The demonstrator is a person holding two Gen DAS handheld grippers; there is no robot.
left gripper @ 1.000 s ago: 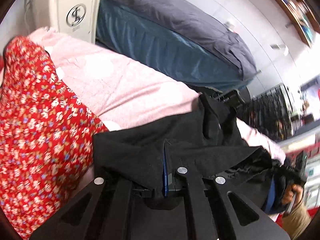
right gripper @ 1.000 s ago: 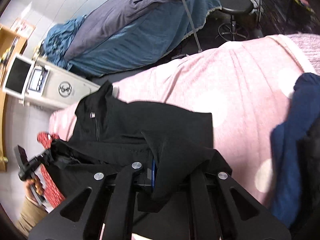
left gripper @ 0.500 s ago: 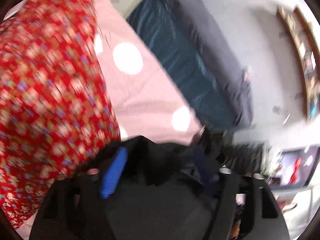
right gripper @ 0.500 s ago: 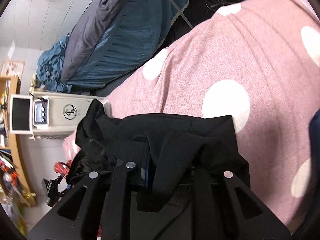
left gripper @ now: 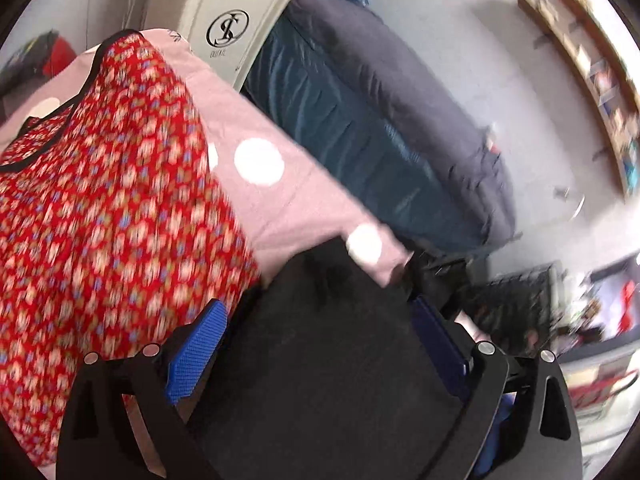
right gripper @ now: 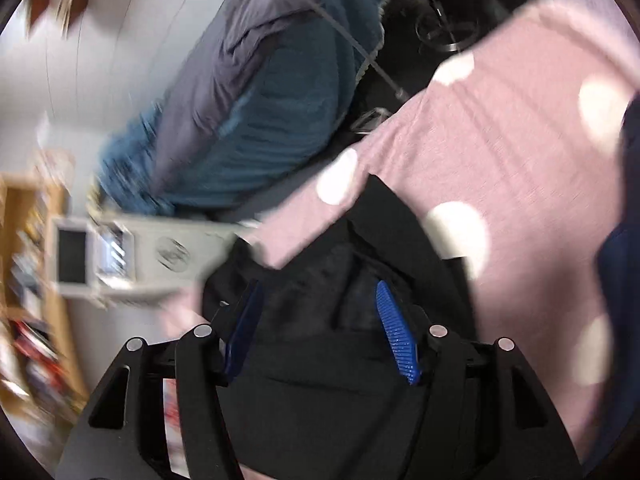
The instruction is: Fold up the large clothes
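Observation:
A black garment (left gripper: pixel 332 344) lies on the pink polka-dot bed cover (left gripper: pixel 280 200). My left gripper (left gripper: pixel 320 340) is open, its blue pads spread wide apart over the black cloth. In the right wrist view the same black garment (right gripper: pixel 340 320) lies bunched on the pink cover (right gripper: pixel 500 168). My right gripper (right gripper: pixel 320 328) is open too, its blue pads apart with the cloth lying loose between them. Both views are blurred by motion.
A red floral garment (left gripper: pixel 100 220) lies on the bed left of the black one. A dark blue garment (right gripper: pixel 620 260) lies at the right edge. Beyond the bed are a grey-and-teal covered couch (left gripper: pixel 380 120), a white machine (left gripper: pixel 232 20) and wooden shelves (right gripper: pixel 28 240).
Both grippers were shut on the black garment a second ago. The left opened first, then the right. The black garment has dropped onto the bed in a more compact shape.

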